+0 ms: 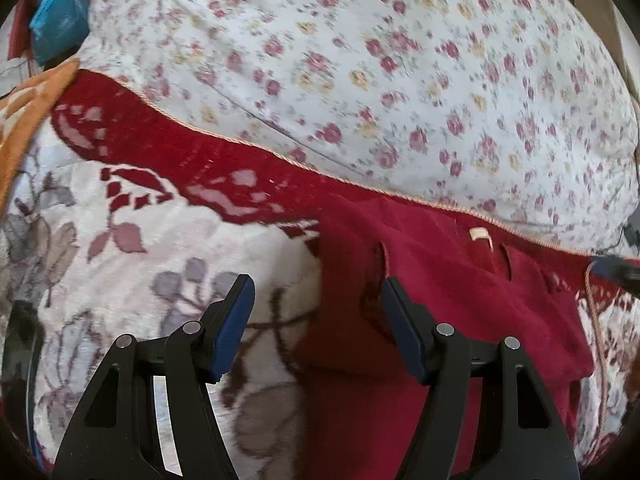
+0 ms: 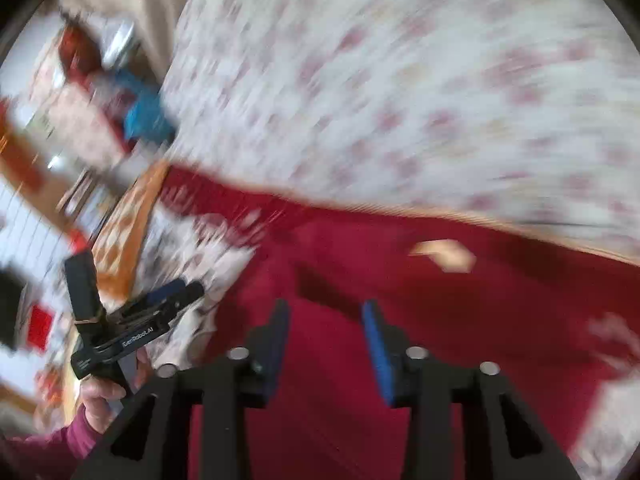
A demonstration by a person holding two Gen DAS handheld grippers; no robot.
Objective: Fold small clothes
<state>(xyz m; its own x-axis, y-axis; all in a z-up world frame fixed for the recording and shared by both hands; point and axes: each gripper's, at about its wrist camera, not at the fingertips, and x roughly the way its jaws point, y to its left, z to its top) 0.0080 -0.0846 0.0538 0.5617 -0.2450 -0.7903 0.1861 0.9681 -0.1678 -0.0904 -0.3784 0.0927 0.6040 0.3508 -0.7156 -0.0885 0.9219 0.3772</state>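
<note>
A dark red garment [image 1: 452, 300] lies on a patterned red and cream blanket [image 1: 152, 240], with a small cream label [image 1: 479, 235] near its top edge. My left gripper [image 1: 316, 300] is open and empty, hovering over the garment's left edge. In the right wrist view, which is blurred, my right gripper [image 2: 325, 316] is open and empty above the same red garment [image 2: 460, 320], whose label [image 2: 444, 254] shows ahead. The left gripper also shows in the right wrist view [image 2: 176, 294], held in a hand at the left.
A large white pillow with small pink flowers [image 1: 380, 72] lies just behind the blanket edge. A blue object [image 1: 56, 20] and clutter sit at the far left. An orange patterned cloth [image 1: 28, 112] lies at the left edge.
</note>
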